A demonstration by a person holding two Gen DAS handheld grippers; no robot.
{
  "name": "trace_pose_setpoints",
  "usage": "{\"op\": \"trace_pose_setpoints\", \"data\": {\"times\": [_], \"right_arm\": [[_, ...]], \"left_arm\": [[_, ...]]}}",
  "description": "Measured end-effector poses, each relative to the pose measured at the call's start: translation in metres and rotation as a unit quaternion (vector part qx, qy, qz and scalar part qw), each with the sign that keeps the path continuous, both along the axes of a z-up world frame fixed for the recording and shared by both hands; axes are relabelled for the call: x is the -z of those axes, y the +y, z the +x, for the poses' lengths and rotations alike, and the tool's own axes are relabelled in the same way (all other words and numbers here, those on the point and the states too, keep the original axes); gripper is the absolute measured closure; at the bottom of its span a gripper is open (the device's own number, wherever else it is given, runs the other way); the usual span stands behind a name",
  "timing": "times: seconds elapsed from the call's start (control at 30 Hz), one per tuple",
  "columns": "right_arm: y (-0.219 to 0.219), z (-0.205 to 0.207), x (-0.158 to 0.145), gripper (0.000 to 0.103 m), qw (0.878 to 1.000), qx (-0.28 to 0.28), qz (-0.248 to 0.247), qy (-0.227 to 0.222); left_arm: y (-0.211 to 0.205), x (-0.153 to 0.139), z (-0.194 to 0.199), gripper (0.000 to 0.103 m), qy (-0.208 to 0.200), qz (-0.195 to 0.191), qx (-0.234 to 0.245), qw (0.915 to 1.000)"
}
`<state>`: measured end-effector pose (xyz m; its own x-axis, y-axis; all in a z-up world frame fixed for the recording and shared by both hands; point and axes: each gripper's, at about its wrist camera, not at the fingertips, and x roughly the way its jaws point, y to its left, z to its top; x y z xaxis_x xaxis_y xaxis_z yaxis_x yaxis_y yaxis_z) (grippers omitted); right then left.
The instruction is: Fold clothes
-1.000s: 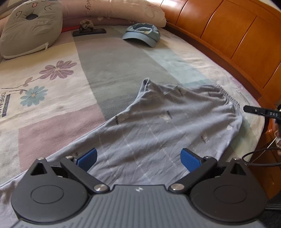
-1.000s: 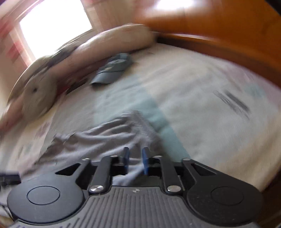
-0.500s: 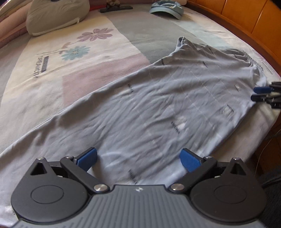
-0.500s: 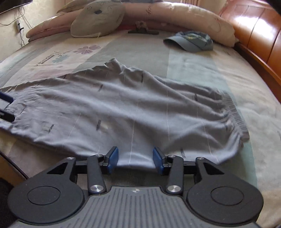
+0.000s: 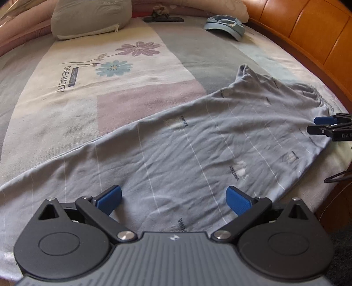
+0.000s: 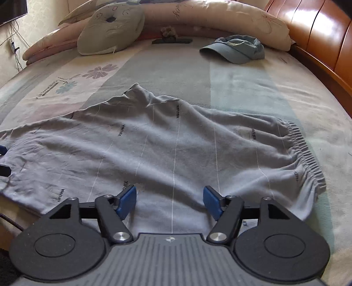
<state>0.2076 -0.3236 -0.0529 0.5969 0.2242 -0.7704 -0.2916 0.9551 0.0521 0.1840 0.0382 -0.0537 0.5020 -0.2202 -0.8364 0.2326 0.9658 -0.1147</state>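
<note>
**Grey trousers spread flat at the near edge of the bed**

The grey trousers lie spread across the near part of the bed, soft and creased, with thin pale stripes and small printed lettering. Their gathered elastic waistband sits to the right, short of the bed's right side; the leg runs away to the left. The near hem lies along the bed's near edge, so there is little room on my side, while the far half of the sheet is open.

My left gripper hovers over the leg with its jaws spread wide, holding nothing. My right gripper is low over the waist end, jaws likewise well apart and empty.

Beyond the trousers the patterned sheet shows printed flowers. A blue cap rests far right, near the long pillow. A round grey cushion leans far left, with a dark flat object between them. A glossy wooden bed frame curves along the right side.
</note>
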Motion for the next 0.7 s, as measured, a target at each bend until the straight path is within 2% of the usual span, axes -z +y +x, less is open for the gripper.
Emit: {"op": "trace_pose_setpoints", "data": {"times": [0.07, 0.27, 0.4, 0.6, 0.7], "right_arm": [[-0.002, 0.012, -0.007, 0.028, 1.0, 0.004, 0.007, -0.01], [-0.019, 0.071, 0.003, 0.028, 0.999, 0.033, 0.008, -0.031], [-0.029, 0.108, 0.008, 0.028, 0.998, 0.053, 0.009, -0.043], [-0.031, 0.119, -0.006, 0.028, 0.996, 0.085, 0.006, -0.034], [-0.003, 0.104, -0.021, 0.021, 0.998, 0.042, 0.009, -0.04]], "left_arm": [[0.003, -0.003, 0.008, 0.003, -0.007, -0.006, -0.012, 0.9999], [0.006, 0.0, 0.022, 0.003, -0.006, -0.029, -0.035, 0.999], [0.007, 0.003, 0.017, 0.003, -0.01, -0.024, -0.041, 0.9988], [0.015, -0.004, 0.016, 0.003, -0.017, -0.018, -0.062, 0.9978], [0.019, -0.005, 0.016, 0.003, -0.021, -0.006, -0.068, 0.9975]]}}
